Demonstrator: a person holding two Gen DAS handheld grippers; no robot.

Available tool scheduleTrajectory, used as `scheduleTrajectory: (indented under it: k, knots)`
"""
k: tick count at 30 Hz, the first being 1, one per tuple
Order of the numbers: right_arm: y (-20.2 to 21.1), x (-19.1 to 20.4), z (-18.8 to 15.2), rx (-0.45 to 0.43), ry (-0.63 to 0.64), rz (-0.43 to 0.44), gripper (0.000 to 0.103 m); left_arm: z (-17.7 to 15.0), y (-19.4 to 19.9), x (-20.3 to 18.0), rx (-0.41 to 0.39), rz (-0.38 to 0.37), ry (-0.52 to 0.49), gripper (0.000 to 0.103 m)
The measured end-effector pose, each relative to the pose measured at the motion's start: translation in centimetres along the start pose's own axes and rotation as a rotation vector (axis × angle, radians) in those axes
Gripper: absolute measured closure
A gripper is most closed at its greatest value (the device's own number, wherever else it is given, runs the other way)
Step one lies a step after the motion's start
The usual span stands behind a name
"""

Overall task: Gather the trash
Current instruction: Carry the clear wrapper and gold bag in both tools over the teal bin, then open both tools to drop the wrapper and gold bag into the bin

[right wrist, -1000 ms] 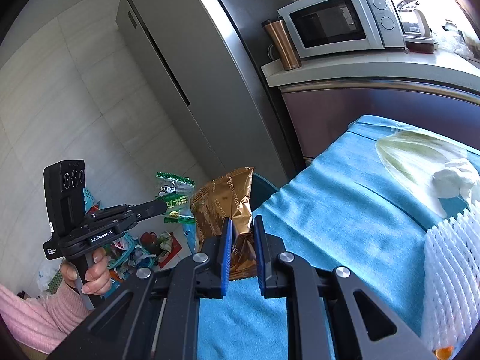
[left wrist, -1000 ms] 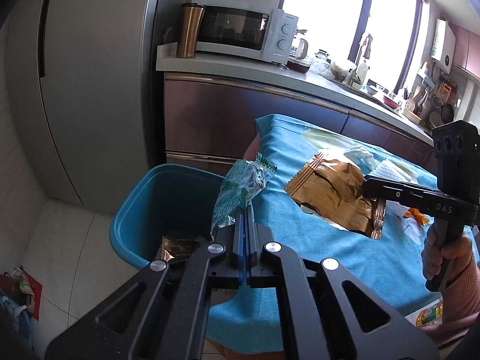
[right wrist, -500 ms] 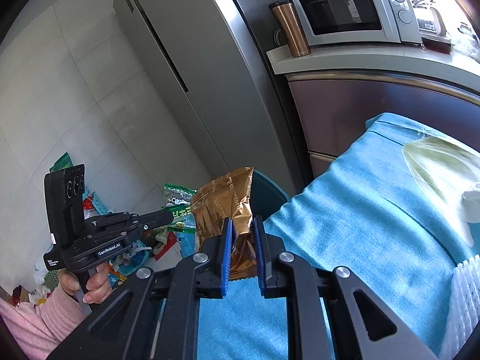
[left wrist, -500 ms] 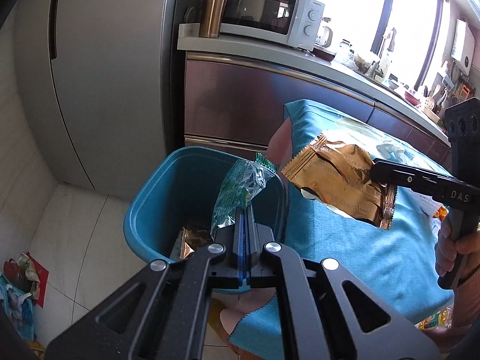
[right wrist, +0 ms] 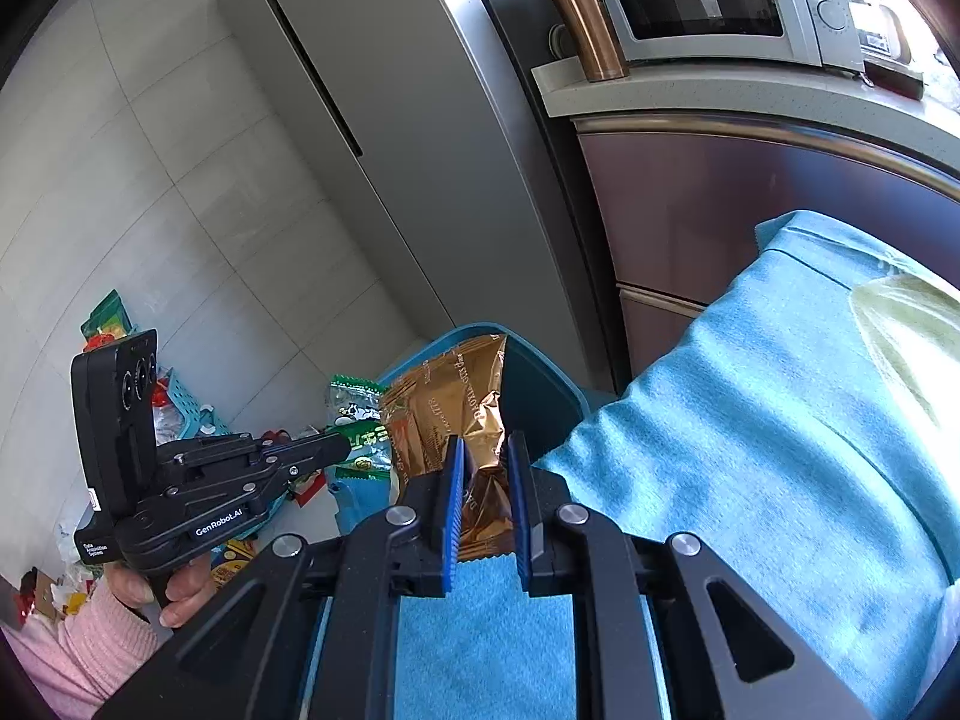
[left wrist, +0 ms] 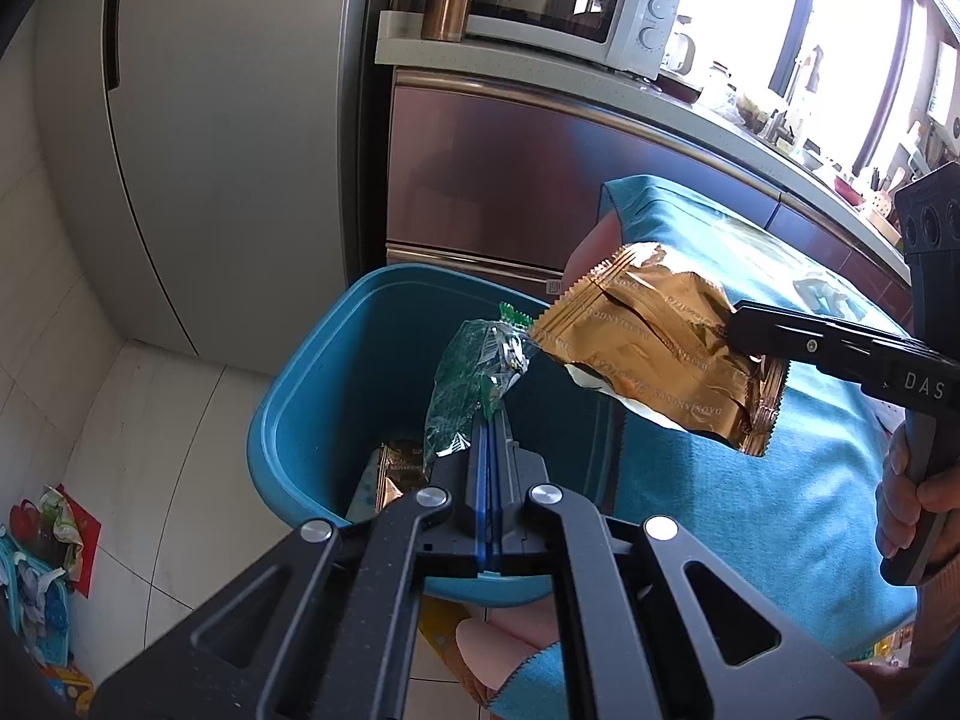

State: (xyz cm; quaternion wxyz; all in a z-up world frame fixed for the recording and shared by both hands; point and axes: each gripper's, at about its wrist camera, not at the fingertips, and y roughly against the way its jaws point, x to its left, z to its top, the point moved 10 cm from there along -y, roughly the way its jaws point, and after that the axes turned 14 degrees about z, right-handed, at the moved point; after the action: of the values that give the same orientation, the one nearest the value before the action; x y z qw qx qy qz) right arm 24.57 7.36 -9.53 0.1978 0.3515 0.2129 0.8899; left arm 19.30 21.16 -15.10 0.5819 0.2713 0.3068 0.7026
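My left gripper (left wrist: 489, 420) is shut on a crumpled green wrapper (left wrist: 471, 381), which hangs over the open teal bin (left wrist: 312, 372). Another gold wrapper (left wrist: 399, 465) lies at the bin's bottom. In the right wrist view my right gripper (right wrist: 485, 450) is shut on a gold foil packet (right wrist: 453, 402), held just above the bin's rim (right wrist: 540, 369) at the table's edge. From the left wrist view the gold foil packet (left wrist: 654, 354) sticks out past the right gripper (left wrist: 735, 324) toward the bin. The left gripper (right wrist: 345, 447) and green wrapper (right wrist: 354, 396) show at the left.
A table under a blue cloth (right wrist: 750, 420) stands right of the bin. A pale plastic bag (right wrist: 912, 324) lies on it. Behind are a grey fridge (left wrist: 228, 138), a counter with a microwave (left wrist: 570, 0) and a copper tumbler (right wrist: 585, 24). Litter and a basket (left wrist: 36, 564) lie on the tiled floor.
Both grippers have carried their wrappers toward the bin and lower. The green wrapper now hangs over the bin's opening, and the gold packet has come from over the table to the bin's rim.
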Motion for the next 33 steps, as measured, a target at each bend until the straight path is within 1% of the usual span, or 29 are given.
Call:
scheduleTrajectory:
  k: [14,23,24,29,31,33]
  knots:
    - [-4.0,-1.0,0.7,0.054,0.002,-0.043,0.090,0.0,-3.6,0.3,0.065,0.031,0.013,0.102]
    - [-6.5,-1.5,0.9,0.108,0.009,-0.083,0.087,-0.2,-6.0,0.5,0.111,0.040,0.036,0.102]
    - [-6.8,-1.6,1.0,0.113,0.008,-0.085,0.085,-0.2,-6.3,0.5,0.116,0.040,0.038,0.102]
    - [-7.3,-1.7,0.8,0.131,-0.006,-0.091,0.083,-0.3,-7.4,0.4,0.134,0.037,0.051,0.101]
    - [-7.4,-1.8,0.8,0.133,-0.011,-0.094,0.077,-0.5,-8.0,0.4,0.148,0.037,0.062,0.099]
    - [-7.4,-1.8,0.8,0.131,-0.013,-0.091,0.077,-0.6,-8.5,0.4,0.158,0.037,0.073,0.099]
